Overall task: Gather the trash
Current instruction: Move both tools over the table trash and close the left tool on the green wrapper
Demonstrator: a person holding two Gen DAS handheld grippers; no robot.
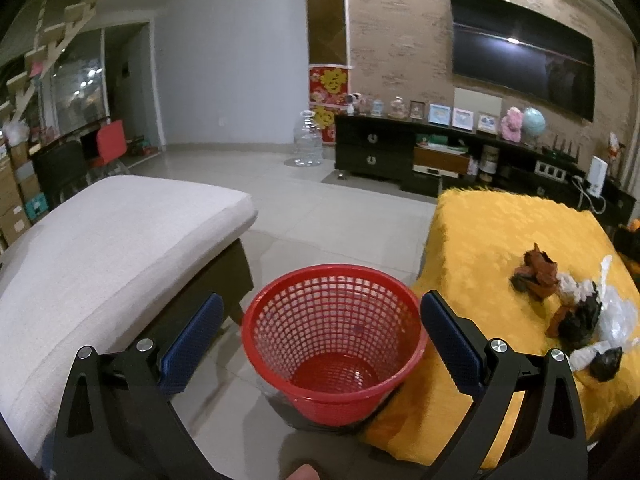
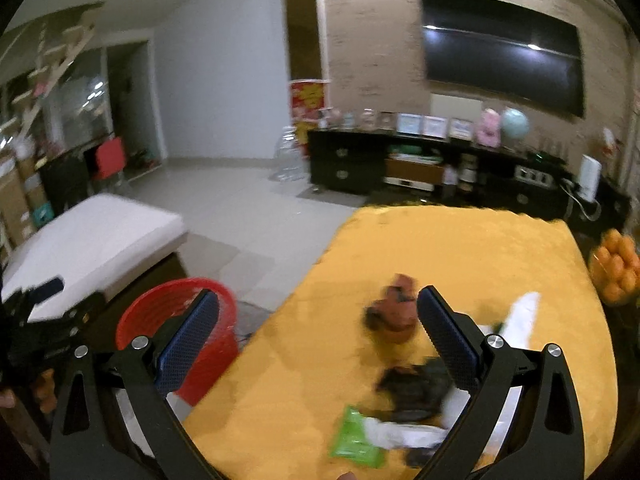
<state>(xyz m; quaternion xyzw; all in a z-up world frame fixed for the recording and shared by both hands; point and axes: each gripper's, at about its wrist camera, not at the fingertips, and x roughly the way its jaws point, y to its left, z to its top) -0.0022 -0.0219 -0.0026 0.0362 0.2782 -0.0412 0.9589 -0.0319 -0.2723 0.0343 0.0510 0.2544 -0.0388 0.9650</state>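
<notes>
A red mesh basket stands on the floor between my left gripper's open jaws, beside the yellow-covered table; nothing shows inside it. Crumpled trash lies on the table: a brown wad, black pieces and clear plastic. In the right wrist view my right gripper is open and empty above the table's near left part, with the brown wad, black trash, a green wrapper and white paper ahead. The basket sits to its left, partly behind the left finger.
A white-cushioned bench stands left of the basket. A dark TV cabinet with frames and toys lines the far wall under a TV. A clear water jug stands on the tiled floor. Oranges sit at the table's right edge.
</notes>
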